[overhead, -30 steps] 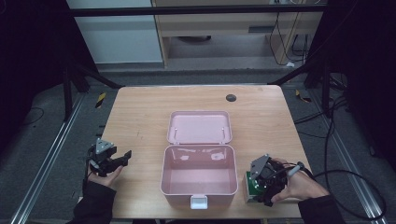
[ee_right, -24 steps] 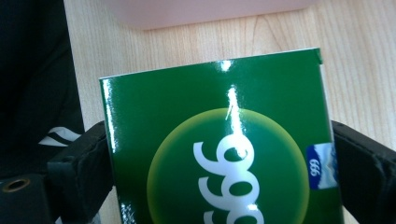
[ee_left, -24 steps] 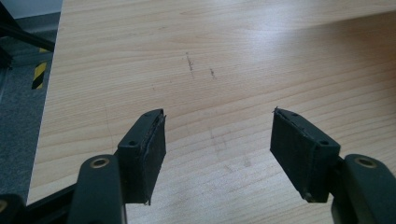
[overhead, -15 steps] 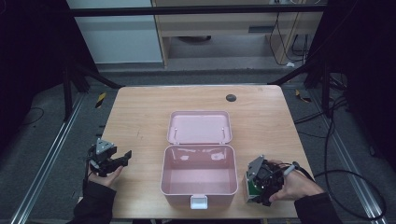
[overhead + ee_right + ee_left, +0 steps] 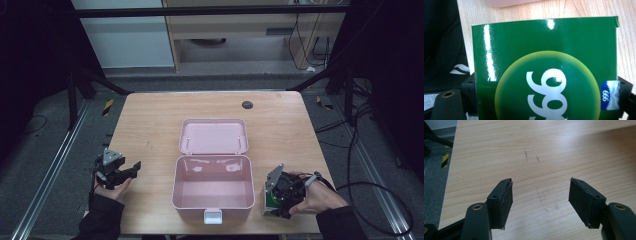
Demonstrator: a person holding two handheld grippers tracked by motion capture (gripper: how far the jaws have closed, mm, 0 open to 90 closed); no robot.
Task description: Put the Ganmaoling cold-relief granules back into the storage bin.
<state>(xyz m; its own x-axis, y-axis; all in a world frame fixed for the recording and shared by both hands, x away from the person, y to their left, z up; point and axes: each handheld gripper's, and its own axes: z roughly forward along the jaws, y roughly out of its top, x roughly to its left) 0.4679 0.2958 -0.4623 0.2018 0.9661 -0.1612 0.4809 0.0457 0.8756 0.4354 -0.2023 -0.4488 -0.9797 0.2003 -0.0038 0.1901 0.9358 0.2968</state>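
Right tongs (image 5: pixel 275 207) have just been closing and now clamp the green box (image 5: pixel 544 75) at the desk's (image 5: pixel 150 130) near-right edge, beside the open pink case (image 5: pixel 212 192), likely for packing. Left tongs (image 5: pixel 540 200) gape empty, parked aside.

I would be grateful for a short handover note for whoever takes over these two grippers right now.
Right gripper: its jaws have just been closing on the green box, which sits between them at the table's near right corner; they flank its sides.
Left gripper: open, nothing between its jaws, over bare table left of the case.
Pink case: lid open, nothing visible inside.
Done: box gripped.
Left, probably: lift the box and place it in the case.
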